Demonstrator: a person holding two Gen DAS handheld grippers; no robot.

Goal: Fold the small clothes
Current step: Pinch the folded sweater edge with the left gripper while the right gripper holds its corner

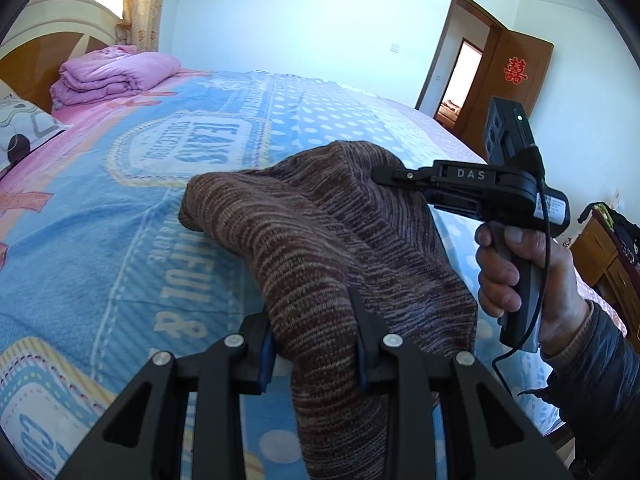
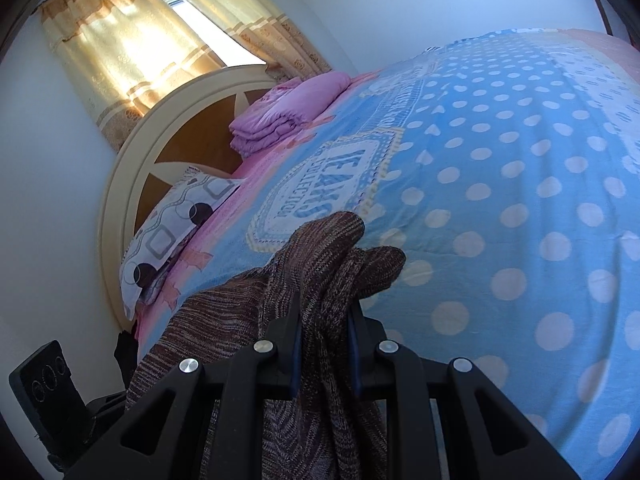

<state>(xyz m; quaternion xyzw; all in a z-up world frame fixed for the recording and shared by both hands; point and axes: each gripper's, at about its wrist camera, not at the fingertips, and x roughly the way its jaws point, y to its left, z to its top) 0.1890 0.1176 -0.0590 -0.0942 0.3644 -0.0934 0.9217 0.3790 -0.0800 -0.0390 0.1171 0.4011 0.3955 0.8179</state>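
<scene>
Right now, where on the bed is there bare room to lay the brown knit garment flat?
The polka-dot stretch of the blue bedspread, beyond the knit garment, is bare. The headboard end is crowded by the folded pink quilt and patterned pillow.

Garment (image 1: 320, 232) above bedspread (image 1: 120, 240), folded quilt (image 1: 116, 72) by headboard (image 2: 132, 168)
</scene>
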